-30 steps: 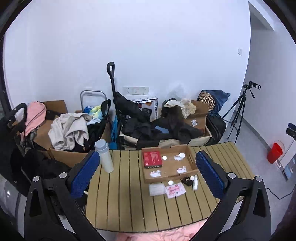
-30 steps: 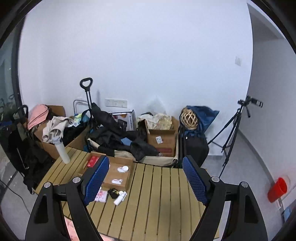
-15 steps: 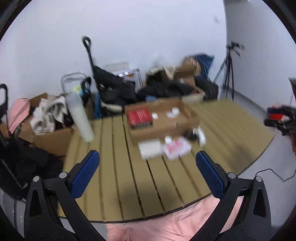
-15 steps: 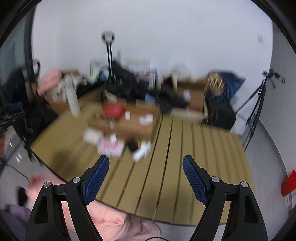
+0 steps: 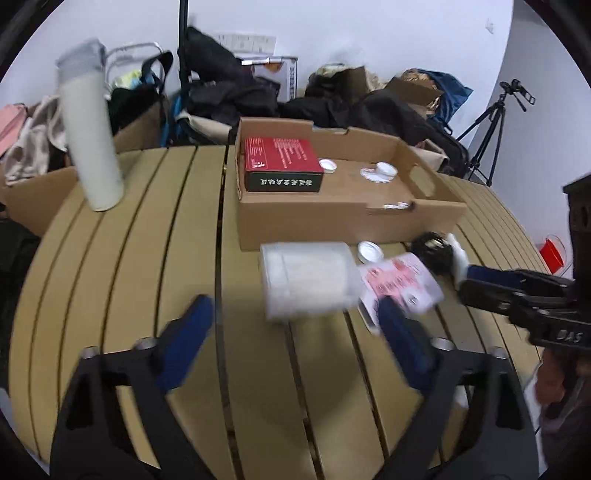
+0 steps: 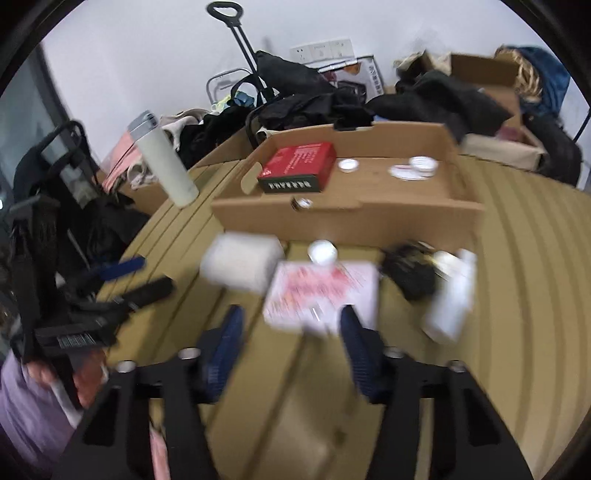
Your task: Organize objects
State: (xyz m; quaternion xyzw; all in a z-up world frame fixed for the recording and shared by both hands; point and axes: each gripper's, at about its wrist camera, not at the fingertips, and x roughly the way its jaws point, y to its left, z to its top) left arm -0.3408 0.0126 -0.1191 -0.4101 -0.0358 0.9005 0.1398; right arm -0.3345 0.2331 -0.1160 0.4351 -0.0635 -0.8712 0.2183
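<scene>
— Nearest? Left gripper (image 5: 291, 328) and right gripper (image 6: 291, 332), low over slatted tan wooden table (image 5: 147, 258). Jaws just been closing, both parted, empty.

— Beyond the fingertips? Clear plastic box of white pads (image 5: 306, 280), touching pink-and-white printed packet (image 6: 321, 291); small round white lid (image 6: 322, 252), black bundle (image 6: 406, 269), white tube (image 6: 452, 295) alongside.

— Further? Shallow brown cardboard tray (image 5: 332, 221), holding red-topped box (image 5: 280, 164) and small white jars (image 5: 384, 170). Tall white flask (image 5: 90, 129) upright, far left.

Behind table: I see a tripod (image 5: 491, 129), a trolley handle (image 6: 236, 33)
Wall: sockets (image 6: 321, 50)
Floor: red bin (image 5: 552, 251)
</scene>
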